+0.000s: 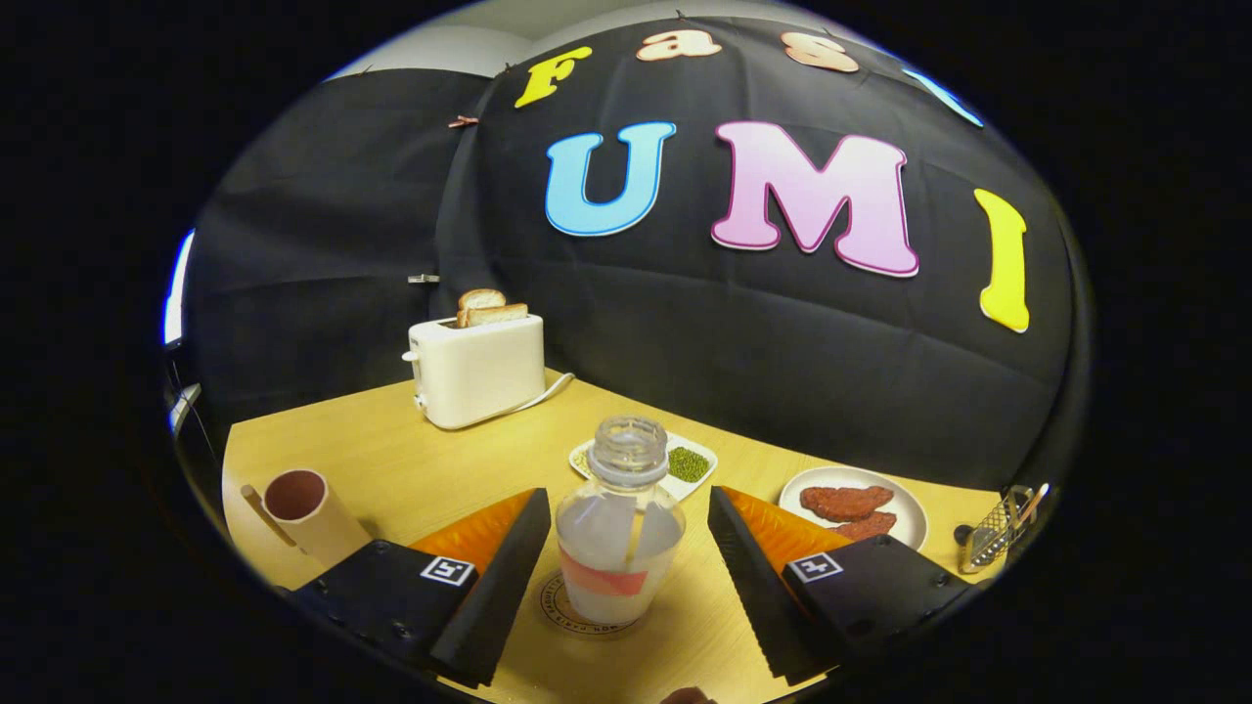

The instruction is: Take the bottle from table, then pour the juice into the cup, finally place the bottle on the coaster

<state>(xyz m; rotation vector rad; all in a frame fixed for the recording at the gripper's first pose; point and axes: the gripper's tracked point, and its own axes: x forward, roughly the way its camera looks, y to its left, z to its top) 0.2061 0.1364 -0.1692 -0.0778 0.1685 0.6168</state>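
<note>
Bottle [619,533] stands upright on coaster [587,608]; tool [621,577] wide open, holding nothing. Back straight out, touching neither side.

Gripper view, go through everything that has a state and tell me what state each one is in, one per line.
bottle: upright, uncapped, partly full, standing on the coaster
gripper: open, fingers either side of the bottle, not touching
cup: tilted, looks empty
toaster: bread slices raised in the slots
round plate: holds reddish patties
rectangular dish: holds green beans
</note>
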